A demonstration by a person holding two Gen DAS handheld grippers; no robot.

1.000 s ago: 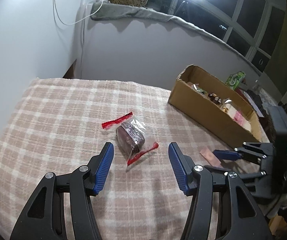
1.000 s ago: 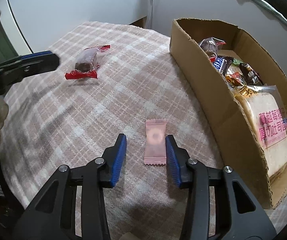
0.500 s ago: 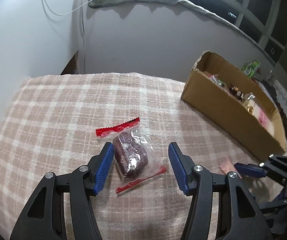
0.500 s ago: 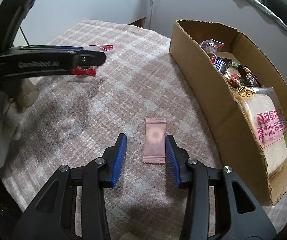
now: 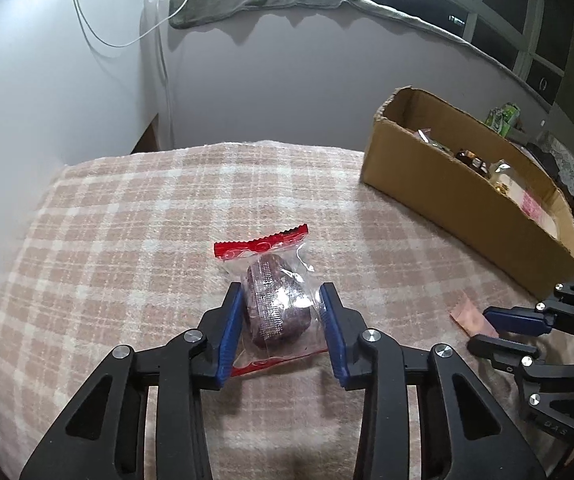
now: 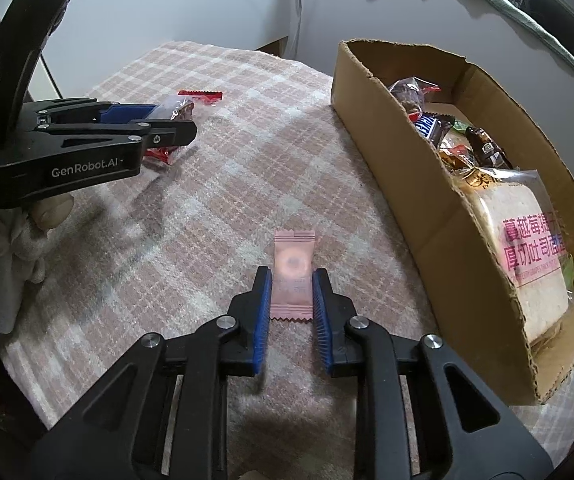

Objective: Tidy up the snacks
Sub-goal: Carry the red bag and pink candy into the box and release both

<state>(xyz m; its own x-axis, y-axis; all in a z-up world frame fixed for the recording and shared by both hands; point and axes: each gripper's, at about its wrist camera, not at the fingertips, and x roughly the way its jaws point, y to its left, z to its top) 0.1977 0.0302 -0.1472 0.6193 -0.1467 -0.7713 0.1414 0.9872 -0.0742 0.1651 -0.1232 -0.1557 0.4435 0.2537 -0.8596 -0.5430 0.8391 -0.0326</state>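
We are at the grasping step: our left gripper (image 5: 281,316) has its jaws pressed against the cake packet (image 5: 277,308) mid-table, and our right gripper (image 6: 292,306) has closed on the pink sachet (image 6: 292,276) near the table's front edge. Next, we judge, both lift over the cardboard box (image 6: 427,184) wall along the right edge

Pale walls (image 5: 247,92) meet dark windows (image 5: 499,4) behind a plaid-covered table (image 5: 127,220).

Glossy clear plastic wrapper (image 5: 277,276); matt pink sachet (image 6: 292,276); corrugated cardboard box (image 6: 427,184); woven cloth (image 5: 127,240).
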